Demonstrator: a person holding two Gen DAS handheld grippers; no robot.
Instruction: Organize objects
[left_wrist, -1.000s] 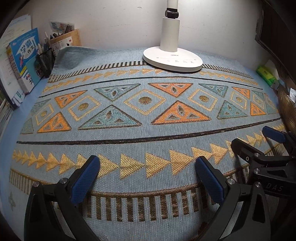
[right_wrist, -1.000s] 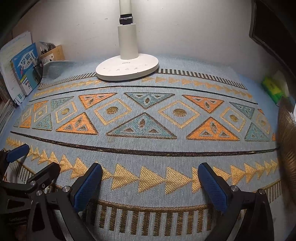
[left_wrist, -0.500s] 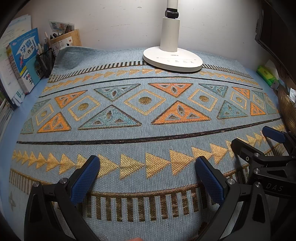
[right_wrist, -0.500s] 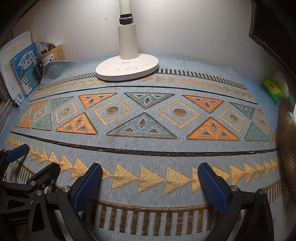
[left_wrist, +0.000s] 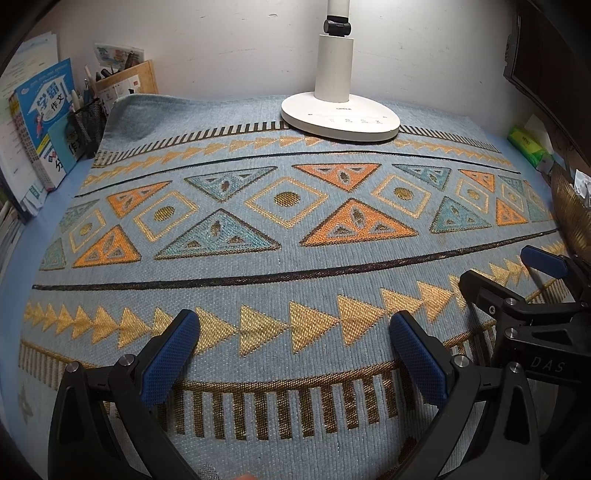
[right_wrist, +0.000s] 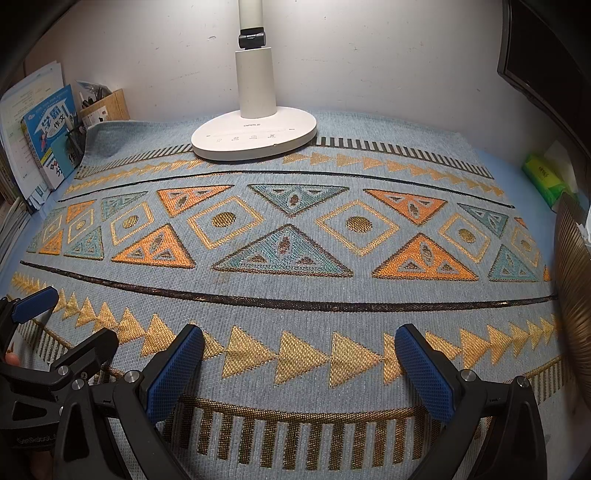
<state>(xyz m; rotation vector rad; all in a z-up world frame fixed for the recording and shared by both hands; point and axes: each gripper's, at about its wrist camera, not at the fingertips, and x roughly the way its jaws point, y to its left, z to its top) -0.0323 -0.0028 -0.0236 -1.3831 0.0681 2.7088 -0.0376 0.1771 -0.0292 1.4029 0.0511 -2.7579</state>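
Both grippers hover low over the near edge of a patterned woven mat, side by side, and neither holds anything: the left gripper has its blue-padded fingers spread wide over the row of gold triangles, and the right gripper is spread just as wide, its pads apart over bare mat. The middle of the mat carries nothing; only a white desk lamp base stands on it at the top centre. Things that might need organizing sit around the edges: books and a mesh pen holder in the upper left of the left wrist view, and a green tissue pack at the right edge of the right wrist view. This looks like the very start or an idle pause, with no object yet chosen. The next move likely calls for reaching one gripper toward an edge item and closing on it.
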